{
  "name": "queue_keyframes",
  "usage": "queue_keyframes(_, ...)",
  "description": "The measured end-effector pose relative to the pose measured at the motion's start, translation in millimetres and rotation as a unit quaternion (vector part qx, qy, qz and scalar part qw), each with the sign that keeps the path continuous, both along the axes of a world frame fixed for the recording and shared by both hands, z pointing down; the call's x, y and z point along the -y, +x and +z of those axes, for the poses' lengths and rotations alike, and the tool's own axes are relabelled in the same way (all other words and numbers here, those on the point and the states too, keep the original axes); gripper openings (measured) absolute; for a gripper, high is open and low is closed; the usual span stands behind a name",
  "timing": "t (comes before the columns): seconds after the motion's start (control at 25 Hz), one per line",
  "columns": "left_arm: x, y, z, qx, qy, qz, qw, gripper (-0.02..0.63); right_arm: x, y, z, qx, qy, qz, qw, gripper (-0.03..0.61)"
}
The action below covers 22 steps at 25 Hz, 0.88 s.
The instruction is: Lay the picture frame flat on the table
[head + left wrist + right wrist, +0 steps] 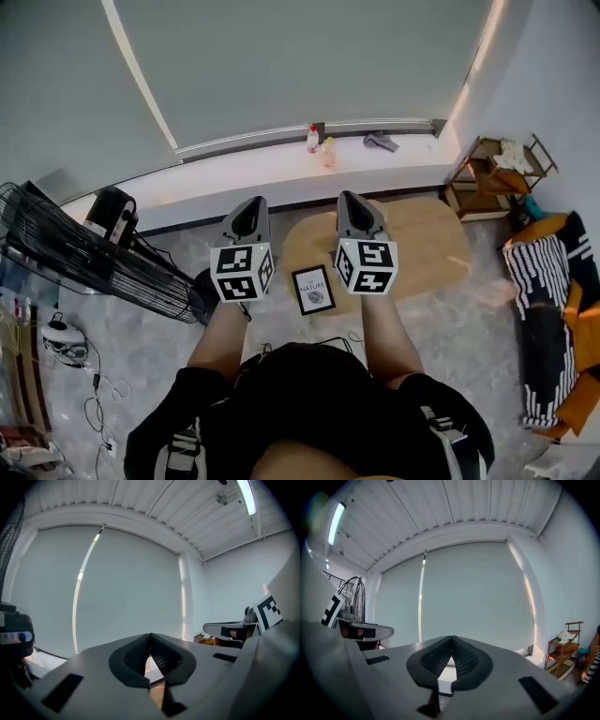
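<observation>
A small black picture frame [314, 289] with a white print sits at the near end of an oval wooden table [422, 239]; I cannot tell whether it leans or lies flat. My left gripper [248, 208] is held high, just left of the frame, and my right gripper [349, 202] just right of it. Both are well above the table. In the left gripper view the left gripper [150, 634] has its jaws shut with nothing between them. The right gripper [452, 638] looks the same in its own view. Both point at a pale roller blind.
A black floor fan [84, 253] stands at the left with cables [94, 394] on the floor. Bottles [313, 139] stand on the window sill beyond the table. A wooden shelf [492, 178] and a striped orange seat [548, 309] are at the right.
</observation>
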State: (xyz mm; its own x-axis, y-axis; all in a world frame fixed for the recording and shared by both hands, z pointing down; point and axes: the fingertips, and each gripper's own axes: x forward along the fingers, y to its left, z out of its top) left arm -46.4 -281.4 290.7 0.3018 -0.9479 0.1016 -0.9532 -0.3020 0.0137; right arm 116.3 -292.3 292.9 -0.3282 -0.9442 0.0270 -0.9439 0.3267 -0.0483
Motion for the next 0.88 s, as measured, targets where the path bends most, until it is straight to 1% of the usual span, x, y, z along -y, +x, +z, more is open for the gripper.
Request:
queue_keyframes(0.08,-4,-7,-4,-0.002,0.002,-0.001,1.0,0.021,-3,-4,-6,0.004,0.009,-0.002,1.0,0.011)
queue_keyframes(0.24,-6,-16,-5,0.005,0.002,-0.009,0.9999,0.021,-6,-11,-12,0.008,0.023,-0.01,1.0,0.009)
queue_keyframes(0.52,-3,-24,-11,0.013,0.008,-0.019,0.9997,0.021,-2,-18,-17,0.011,0.029,-0.019,0.999,0.011)
queue_keyframes(0.72,-7,-23,-13,0.026,0.013,-0.019,0.9994,0.021,-3,-25,-13,0.015,0.023,-0.033,0.999,0.011)
queue_keyframes(0.88,-7,-29,-12,0.021,0.016,-0.023,0.9994,0.021,-4,-31,-14,0.011,0.027,-0.034,0.999,0.011)
